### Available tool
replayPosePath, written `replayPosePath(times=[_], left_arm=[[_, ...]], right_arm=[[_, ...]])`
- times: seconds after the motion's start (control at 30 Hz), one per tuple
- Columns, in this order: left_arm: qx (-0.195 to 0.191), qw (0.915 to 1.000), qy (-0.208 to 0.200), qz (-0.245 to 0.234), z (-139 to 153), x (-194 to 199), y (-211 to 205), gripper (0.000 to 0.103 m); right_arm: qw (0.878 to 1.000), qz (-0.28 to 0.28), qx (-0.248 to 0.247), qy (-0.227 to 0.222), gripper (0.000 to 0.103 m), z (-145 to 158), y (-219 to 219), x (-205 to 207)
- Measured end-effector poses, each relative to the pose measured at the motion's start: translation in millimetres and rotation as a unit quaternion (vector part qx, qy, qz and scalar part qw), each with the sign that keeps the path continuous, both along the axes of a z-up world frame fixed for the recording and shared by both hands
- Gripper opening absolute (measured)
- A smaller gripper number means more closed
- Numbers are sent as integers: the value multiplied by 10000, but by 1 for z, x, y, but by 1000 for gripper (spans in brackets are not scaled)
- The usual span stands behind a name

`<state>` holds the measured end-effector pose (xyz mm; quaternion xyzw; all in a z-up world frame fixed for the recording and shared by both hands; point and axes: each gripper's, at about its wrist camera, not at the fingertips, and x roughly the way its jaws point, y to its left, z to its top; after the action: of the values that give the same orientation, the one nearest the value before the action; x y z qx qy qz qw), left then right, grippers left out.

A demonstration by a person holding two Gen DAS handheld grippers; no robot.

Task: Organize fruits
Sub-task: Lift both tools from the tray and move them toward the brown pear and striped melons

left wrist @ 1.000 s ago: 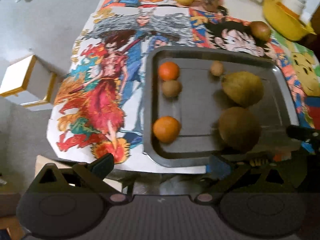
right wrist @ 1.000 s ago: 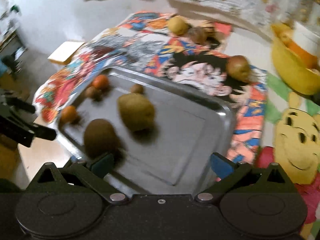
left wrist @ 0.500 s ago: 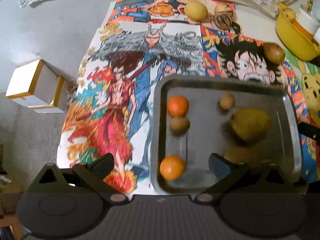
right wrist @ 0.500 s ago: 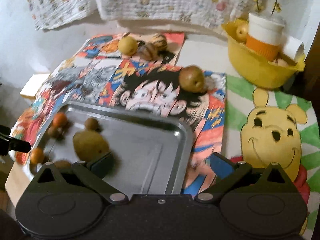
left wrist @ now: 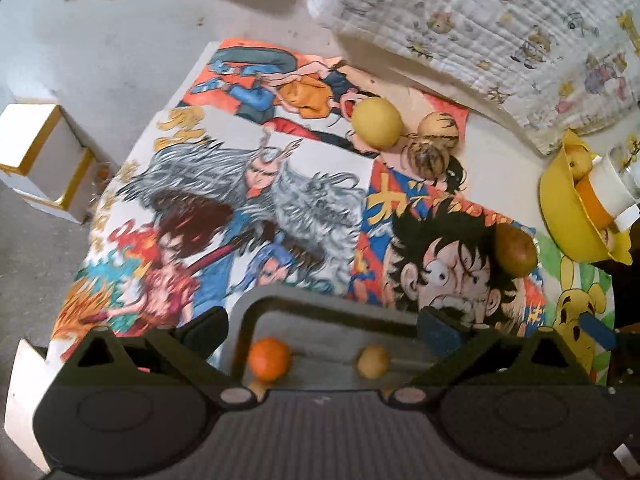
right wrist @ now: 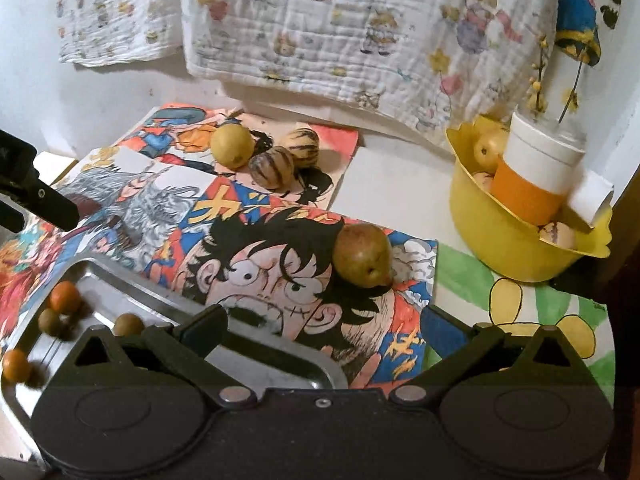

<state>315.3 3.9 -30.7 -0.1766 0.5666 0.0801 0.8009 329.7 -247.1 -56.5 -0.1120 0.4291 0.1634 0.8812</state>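
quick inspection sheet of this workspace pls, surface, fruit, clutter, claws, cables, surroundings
surface: table covered with cartoon posters; a metal tray lies at the near left.
job's things: in the tray, two oranges and two small brown fruits. Off the tray: a brownish pear, a yellow round fruit, two striped fruits.
clutter: yellow bowl holding fruit and an orange and white cup.
claws: left claw open, empty, over the tray's far edge; right claw open, empty, facing the pear.
cables: nothing seen.
surroundings: printed cloths hang behind; a white box with gold trim lies on the floor.
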Motion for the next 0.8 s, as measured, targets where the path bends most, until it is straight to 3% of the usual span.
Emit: replayPosePath(times=[0.37,0.67,0.8], left_arm=[[-201,9988,137,-435,-22,51,-9,102],[-422,9931,-243,-1069,-40,90,-32,102],[-504,9927,-315,-1054,-47,107,-37,102]], right_arm=[[9989,-367,-145,246,102,-19,1,35],[9983,-504,-113,285,102,-22,3,52],[9987,-422,-127,244,101,-25,7,59]])
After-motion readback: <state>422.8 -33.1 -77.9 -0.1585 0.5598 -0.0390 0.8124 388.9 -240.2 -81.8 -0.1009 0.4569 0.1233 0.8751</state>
